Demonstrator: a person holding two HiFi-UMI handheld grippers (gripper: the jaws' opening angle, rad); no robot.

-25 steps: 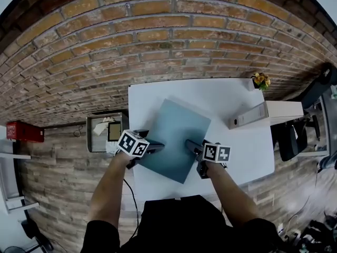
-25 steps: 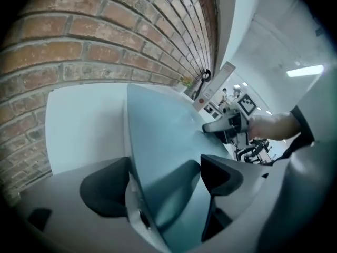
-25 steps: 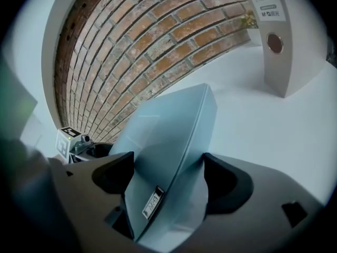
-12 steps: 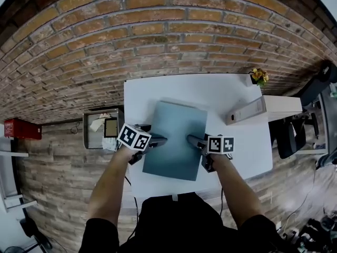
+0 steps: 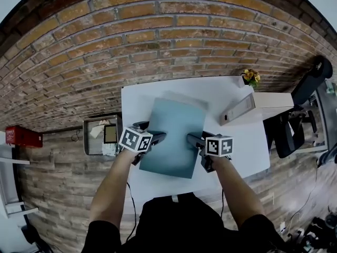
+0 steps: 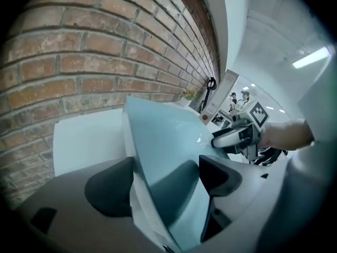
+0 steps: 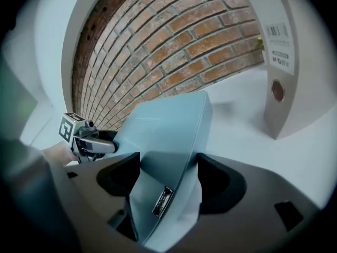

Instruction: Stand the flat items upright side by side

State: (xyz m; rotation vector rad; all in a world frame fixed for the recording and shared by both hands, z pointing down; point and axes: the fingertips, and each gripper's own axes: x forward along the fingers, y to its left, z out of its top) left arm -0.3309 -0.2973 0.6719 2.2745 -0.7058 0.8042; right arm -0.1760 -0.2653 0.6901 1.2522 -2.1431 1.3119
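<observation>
A teal-blue binder [image 5: 174, 136] is held over the white table [image 5: 237, 152], one gripper at each side edge. My left gripper [image 5: 160, 137] grips its left edge; in the left gripper view the binder [image 6: 163, 141] fills the gap between the jaws [image 6: 166, 181]. My right gripper [image 5: 190, 138] is shut on the right edge, and its jaws have just been closing on the binder [image 7: 168, 125], which sits between them [image 7: 168, 181]. A white binder [image 5: 247, 107] lies flat at the table's right. Each gripper shows in the other's view: right gripper [image 6: 237, 138], left gripper [image 7: 89, 141].
A small pot of flowers [image 5: 251, 78] stands at the table's far right corner against the brick wall. A grey box [image 5: 100, 133] sits on the floor left of the table, with a red object [image 5: 23, 136] further left. A dark chair [image 5: 295, 130] is at the right.
The blue binder has turned from a diagonal lie to nearly square with the table and has come up a little. Both grippers rose with it.
</observation>
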